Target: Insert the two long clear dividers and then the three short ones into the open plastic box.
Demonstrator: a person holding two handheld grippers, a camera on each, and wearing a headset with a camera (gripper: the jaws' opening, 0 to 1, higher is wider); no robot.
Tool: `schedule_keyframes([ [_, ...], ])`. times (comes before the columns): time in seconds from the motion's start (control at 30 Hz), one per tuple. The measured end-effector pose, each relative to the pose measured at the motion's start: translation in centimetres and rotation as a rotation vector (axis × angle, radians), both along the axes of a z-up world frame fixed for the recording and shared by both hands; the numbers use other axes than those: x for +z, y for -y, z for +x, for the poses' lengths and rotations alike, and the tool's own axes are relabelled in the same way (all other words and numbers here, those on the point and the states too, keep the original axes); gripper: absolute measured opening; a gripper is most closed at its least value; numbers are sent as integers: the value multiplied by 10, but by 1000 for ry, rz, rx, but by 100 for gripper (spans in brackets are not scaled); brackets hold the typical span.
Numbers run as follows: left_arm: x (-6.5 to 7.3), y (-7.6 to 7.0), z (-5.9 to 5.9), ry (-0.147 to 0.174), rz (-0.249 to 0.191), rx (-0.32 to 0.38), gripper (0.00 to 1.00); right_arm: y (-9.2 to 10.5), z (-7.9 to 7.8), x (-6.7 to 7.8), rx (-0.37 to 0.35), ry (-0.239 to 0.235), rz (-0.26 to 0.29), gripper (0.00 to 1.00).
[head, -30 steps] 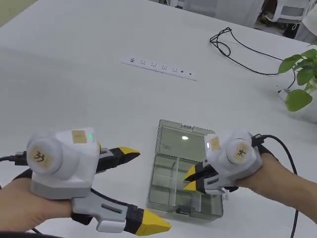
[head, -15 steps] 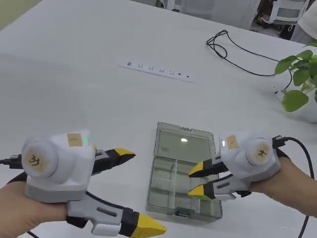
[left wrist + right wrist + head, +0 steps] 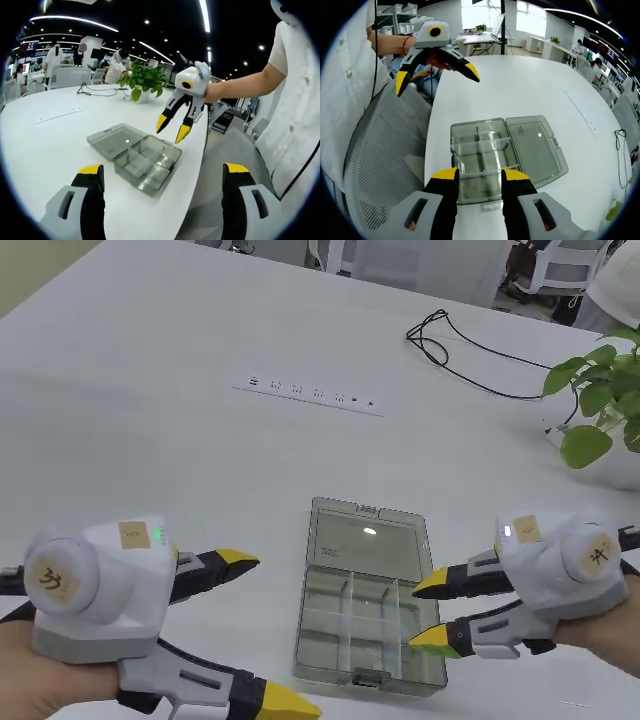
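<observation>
The box (image 3: 330,670) lies open at lower centre of the head view, lid flat toward the top, tray nearest the person, with clear dividers (image 3: 350,612) standing in it; how many, I can't tell. The right gripper (image 3: 417,614), jaws slightly apart and empty, points in from the lower right at the tray's right edge, so it looks nearer. The left gripper (image 3: 285,634), jaws wide and empty, sits lower left, apart from the box.

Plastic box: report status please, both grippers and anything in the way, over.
Left gripper open, empty, beside box. Right gripper open, empty, at box's right edge. Plastic box open, clear dividers standing inside. Power strip far behind, no obstruction.
</observation>
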State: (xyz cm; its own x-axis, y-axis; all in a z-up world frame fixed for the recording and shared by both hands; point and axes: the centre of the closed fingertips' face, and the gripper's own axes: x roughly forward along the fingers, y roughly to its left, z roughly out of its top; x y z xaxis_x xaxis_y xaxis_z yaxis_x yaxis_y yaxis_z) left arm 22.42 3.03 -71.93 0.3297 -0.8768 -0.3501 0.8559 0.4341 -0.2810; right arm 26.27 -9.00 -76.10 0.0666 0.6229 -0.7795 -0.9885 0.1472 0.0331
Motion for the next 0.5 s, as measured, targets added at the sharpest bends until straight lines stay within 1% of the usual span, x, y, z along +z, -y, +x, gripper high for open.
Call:
schedule_keyframes([
  [0.27,-1,-5,0,2,14,7,100,32,1,3,-61,-1,-8,43],
  [0.5,-1,-8,-1,4,21,11,100,63,1,-6,-101,-18,-48,47],
])
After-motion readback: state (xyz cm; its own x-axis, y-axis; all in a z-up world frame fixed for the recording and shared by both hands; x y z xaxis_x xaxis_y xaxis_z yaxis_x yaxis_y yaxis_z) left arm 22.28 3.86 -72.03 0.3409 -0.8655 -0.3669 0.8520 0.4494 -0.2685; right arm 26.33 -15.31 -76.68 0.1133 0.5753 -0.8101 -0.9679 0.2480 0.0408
